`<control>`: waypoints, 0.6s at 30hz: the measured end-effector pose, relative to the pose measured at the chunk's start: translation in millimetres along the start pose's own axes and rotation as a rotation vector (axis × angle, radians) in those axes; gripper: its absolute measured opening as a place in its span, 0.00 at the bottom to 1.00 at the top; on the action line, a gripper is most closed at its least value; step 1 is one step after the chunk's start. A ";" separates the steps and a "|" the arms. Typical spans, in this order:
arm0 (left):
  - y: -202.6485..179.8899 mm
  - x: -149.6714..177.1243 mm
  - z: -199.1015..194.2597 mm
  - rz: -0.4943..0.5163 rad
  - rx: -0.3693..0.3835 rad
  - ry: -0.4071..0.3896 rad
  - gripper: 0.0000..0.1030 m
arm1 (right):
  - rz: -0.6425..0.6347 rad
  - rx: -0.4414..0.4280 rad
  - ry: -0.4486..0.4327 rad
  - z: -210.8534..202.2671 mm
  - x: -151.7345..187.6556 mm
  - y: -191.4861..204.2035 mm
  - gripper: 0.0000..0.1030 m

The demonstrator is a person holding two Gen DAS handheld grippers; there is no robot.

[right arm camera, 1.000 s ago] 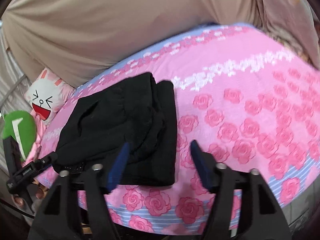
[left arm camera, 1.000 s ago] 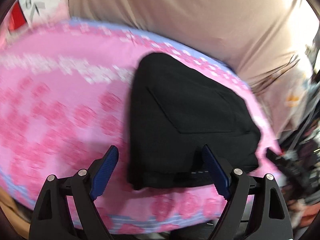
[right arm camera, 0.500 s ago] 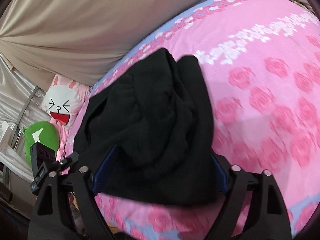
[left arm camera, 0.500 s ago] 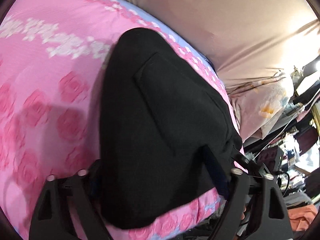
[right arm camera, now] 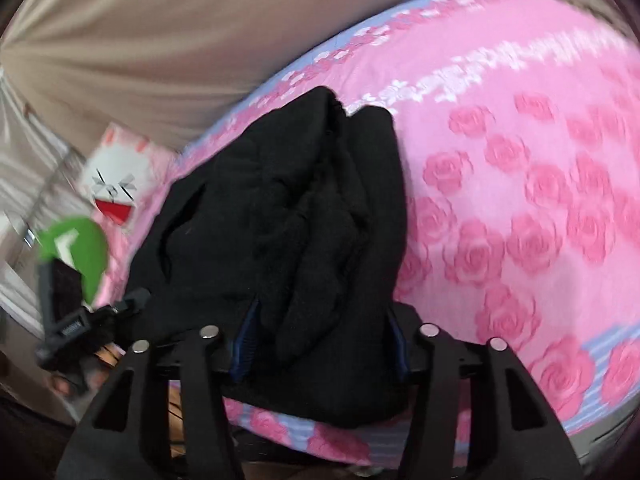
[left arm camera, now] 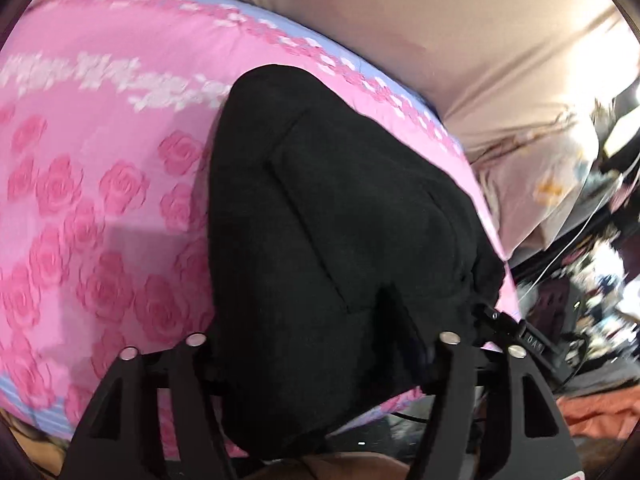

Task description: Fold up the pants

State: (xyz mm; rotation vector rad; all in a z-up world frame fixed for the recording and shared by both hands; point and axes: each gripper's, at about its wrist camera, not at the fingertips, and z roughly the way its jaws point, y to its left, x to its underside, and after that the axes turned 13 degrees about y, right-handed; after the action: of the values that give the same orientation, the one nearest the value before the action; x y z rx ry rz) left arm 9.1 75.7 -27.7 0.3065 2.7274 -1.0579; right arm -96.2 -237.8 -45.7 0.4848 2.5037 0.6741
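Observation:
The folded black pants (left arm camera: 344, 240) lie near the edge of a bed with a pink rose-print sheet (left arm camera: 100, 152). In the left wrist view a back pocket faces up. My left gripper (left arm camera: 316, 344) stands wide, its fingers straddling the near end of the bundle; the fabric hides the pads. In the right wrist view the pants (right arm camera: 288, 216) show as stacked folds. My right gripper (right arm camera: 320, 344) also straddles its near end, jaws apart, blue pads (right arm camera: 246, 340) beside the cloth. The other gripper (right arm camera: 80, 328) shows at the far left.
A beige curtain (left arm camera: 400, 20) hangs behind the bed. A rabbit-face pillow (right arm camera: 116, 184) and a green object (right arm camera: 80, 248) lie at the bed's end. A floral pillow (left arm camera: 548, 184) and floor clutter (left arm camera: 592, 280) sit past the other end.
Both grippers have moved in from just in front of the pants until their open fingers straddle the bundle's two ends. The pants fill more of each view.

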 end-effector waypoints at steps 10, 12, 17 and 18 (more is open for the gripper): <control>3.2 -9.2 12.5 -0.025 0.098 0.007 0.56 | -0.001 -0.025 -0.012 13.1 -12.1 10.7 0.45; -7.1 -7.8 1.3 0.015 0.064 -0.024 0.43 | -0.040 -0.008 -0.050 3.8 -13.4 20.1 0.33; -54.0 2.2 -42.5 0.165 -0.016 -0.106 0.40 | -0.162 0.036 -0.155 -38.5 -3.7 53.3 0.32; -61.6 4.6 -50.2 0.185 -0.022 -0.120 0.40 | -0.186 0.034 -0.184 -51.0 -1.1 60.6 0.32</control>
State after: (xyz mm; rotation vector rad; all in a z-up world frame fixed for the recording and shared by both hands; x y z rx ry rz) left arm -17.0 65.9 46.8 0.4657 2.5460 -0.9636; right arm -110.8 -207.6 26.1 0.3055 2.3533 0.4930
